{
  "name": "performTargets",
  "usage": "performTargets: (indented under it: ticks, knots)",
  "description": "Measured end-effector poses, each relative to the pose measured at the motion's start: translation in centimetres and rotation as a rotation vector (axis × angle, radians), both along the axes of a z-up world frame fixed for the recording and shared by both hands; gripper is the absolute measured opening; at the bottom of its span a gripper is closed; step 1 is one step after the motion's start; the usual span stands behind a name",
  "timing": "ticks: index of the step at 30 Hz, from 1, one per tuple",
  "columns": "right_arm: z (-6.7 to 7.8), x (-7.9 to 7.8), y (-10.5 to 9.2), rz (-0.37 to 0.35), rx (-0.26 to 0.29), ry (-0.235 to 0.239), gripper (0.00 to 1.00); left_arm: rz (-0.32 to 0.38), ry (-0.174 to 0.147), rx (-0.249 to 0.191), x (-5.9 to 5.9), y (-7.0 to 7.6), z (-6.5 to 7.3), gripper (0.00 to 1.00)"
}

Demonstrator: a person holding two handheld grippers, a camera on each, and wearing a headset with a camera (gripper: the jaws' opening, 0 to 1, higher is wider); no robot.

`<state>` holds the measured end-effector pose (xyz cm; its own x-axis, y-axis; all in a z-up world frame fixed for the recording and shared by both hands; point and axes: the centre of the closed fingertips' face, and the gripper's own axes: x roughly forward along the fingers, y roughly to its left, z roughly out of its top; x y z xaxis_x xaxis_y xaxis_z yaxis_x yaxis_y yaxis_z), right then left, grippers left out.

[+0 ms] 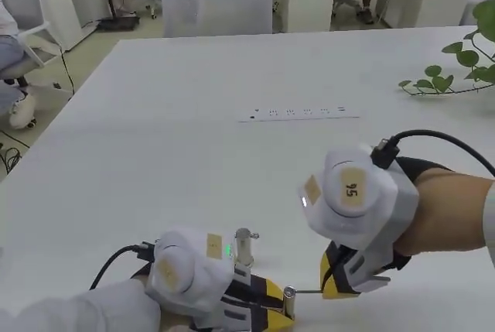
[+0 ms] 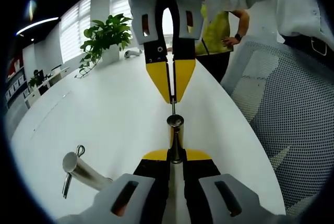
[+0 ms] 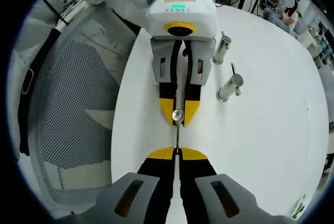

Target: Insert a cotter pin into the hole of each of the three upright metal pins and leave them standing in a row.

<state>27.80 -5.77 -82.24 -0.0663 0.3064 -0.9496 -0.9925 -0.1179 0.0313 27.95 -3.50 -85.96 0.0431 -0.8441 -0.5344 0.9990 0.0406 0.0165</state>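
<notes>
- White surface (image 1: 193, 131) carries all the work, with both grippers at its near edge.
- Nearest, the left gripper (image 2: 175, 155) has its jaws clamped on an upright metal pin (image 2: 175, 139).
- Facing it, the right gripper (image 3: 177, 153) has its jaws pressed together on a cotter pin (image 3: 177, 136), whose tip is at the head of that pin.
- Just behind the left gripper stands a second metal pin (image 1: 244, 247), with a fitted cotter pin (image 2: 78, 151) through its head.
- Near it stands a third metal pin (image 3: 223, 47).
- At the far right lies a leafy plant (image 1: 464, 61).
</notes>
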Motion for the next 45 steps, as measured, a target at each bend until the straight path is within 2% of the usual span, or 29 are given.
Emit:
performTargets:
  ticks: [18, 33, 45]
  knots:
    - [0.19, -0.03, 0.14, 0.048, -0.029, -0.005, 0.03, -0.003, 0.007, 0.004, -0.03, 0.08, 0.00, 0.07]
    - [-0.08, -0.17, 0.09, 0.053, -0.048, 0.005, 0.03, -0.009, 0.001, 0.014, -0.07, 0.10, -0.01, 0.07]
    - [0.07, -0.01, 0.38, 0.062, -0.053, 0.011, 0.03, -0.011, 0.010, 0.019, -0.07, 0.03, 0.05, 0.07]
